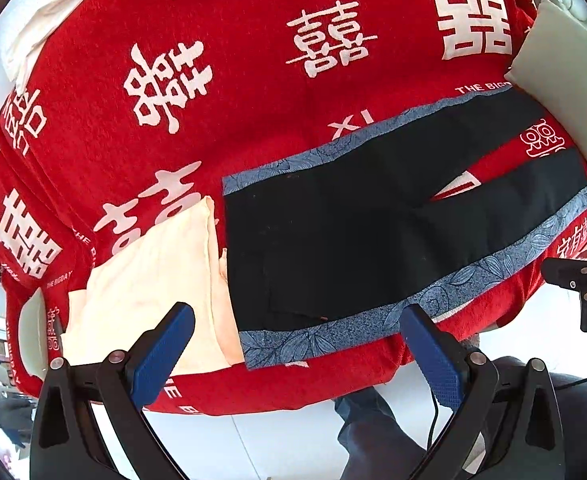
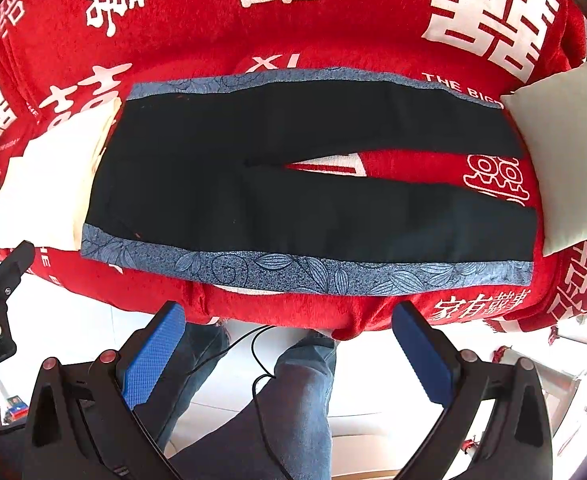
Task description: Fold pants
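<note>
Dark pants [image 2: 309, 184] spread flat on red blanket [image 2: 333, 20], legs splayed apart in a narrow V, blue leaf-print side stripes along both outer edges. Laid out full length and smooth, likely so a lengthwise fold, one leg onto the other, can start clean. No fold visible yet; task judged at its start.

Cream folded cloth [image 2: 49, 184] touching waistband end of pants, partly under it or just beside it; cannot tell which. White pillow [image 2: 561, 160] just past the leg cuffs, touching or nearly touching the far cuff. Second white item [image 1: 33, 20] well away from pants at far blanket corner.

Left tool [image 1: 297, 354] spread wide, nothing between blue pads, hovering off the near edge of pants by the waistband corner. Right tool [image 2: 289, 354] also spread wide and empty, hanging below the near stripe of pants, roughly mid-length, over floor and a person's jeans-clad legs [image 2: 305, 380]. Both held back from cloth, judged as pre-grasp staging: one toward waist end, one toward leg end, for lifting the near edge together.

No containers in view; nothing held in anything.

Risk: near stripe lies close to blanket edge, so a pinch could catch blanket along with pants.
</note>
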Tool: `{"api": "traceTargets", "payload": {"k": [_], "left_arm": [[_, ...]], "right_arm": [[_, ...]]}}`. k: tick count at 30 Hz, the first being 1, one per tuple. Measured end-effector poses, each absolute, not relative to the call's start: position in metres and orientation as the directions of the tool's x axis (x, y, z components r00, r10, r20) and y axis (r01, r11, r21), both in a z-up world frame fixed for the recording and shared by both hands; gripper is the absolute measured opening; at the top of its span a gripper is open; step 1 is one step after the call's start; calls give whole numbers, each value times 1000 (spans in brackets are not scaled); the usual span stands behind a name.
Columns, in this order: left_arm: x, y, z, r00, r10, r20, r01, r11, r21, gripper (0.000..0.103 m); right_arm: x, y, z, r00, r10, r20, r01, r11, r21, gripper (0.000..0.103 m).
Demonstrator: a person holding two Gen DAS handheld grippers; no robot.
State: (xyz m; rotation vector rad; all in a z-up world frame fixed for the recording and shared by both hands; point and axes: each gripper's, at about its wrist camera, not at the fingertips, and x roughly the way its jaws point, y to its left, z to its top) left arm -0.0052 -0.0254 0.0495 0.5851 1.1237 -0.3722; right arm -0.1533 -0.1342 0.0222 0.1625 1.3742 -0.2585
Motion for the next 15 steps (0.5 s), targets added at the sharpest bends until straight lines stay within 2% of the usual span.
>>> {"api": "traceTargets", "payload": {"k": [15], "left_arm": [[-2, -23, 53, 403, 6, -915, 544, 802, 245, 103]], "right_arm": [[-151, -132, 22, 171, -102, -980, 261, 964, -55, 103]]}}
